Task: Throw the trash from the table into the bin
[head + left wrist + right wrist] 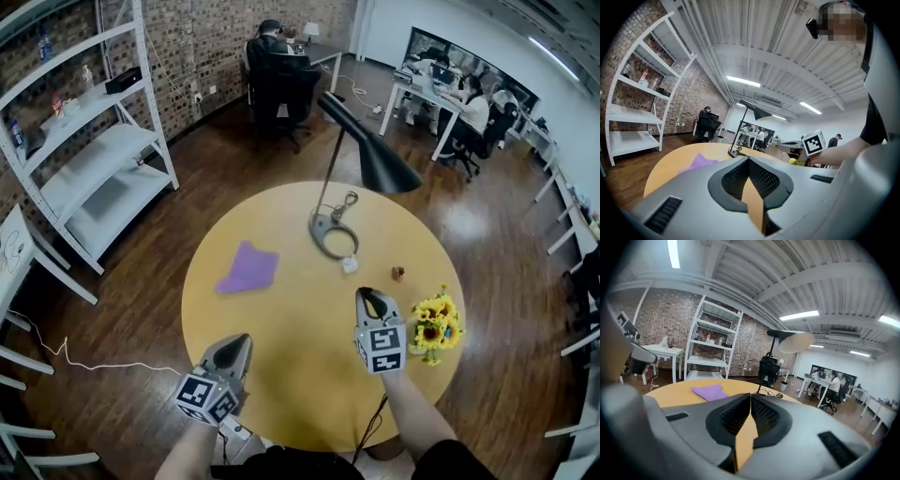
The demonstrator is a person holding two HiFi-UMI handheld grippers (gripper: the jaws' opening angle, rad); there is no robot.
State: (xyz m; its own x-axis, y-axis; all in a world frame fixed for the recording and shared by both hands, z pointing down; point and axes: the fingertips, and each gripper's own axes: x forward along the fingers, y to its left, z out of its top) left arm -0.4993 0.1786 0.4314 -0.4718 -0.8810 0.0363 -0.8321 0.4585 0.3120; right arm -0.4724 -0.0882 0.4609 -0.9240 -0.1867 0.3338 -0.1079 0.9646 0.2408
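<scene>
On the round yellow table lie a purple cloth, a small white scrap and a small brown scrap. My left gripper hangs over the table's near left edge, shut and empty. My right gripper is over the table's near right part, a little short of the two scraps, also shut with nothing in it. The cloth lies ahead and left in the left gripper view. In the right gripper view the cloth lies ahead and left. No bin is in sight.
A black desk lamp stands on its round base at the table's far side. Yellow flowers sit at the right edge. A white shelf rack stands far left. People work at desks behind. A wooden floor surrounds the table.
</scene>
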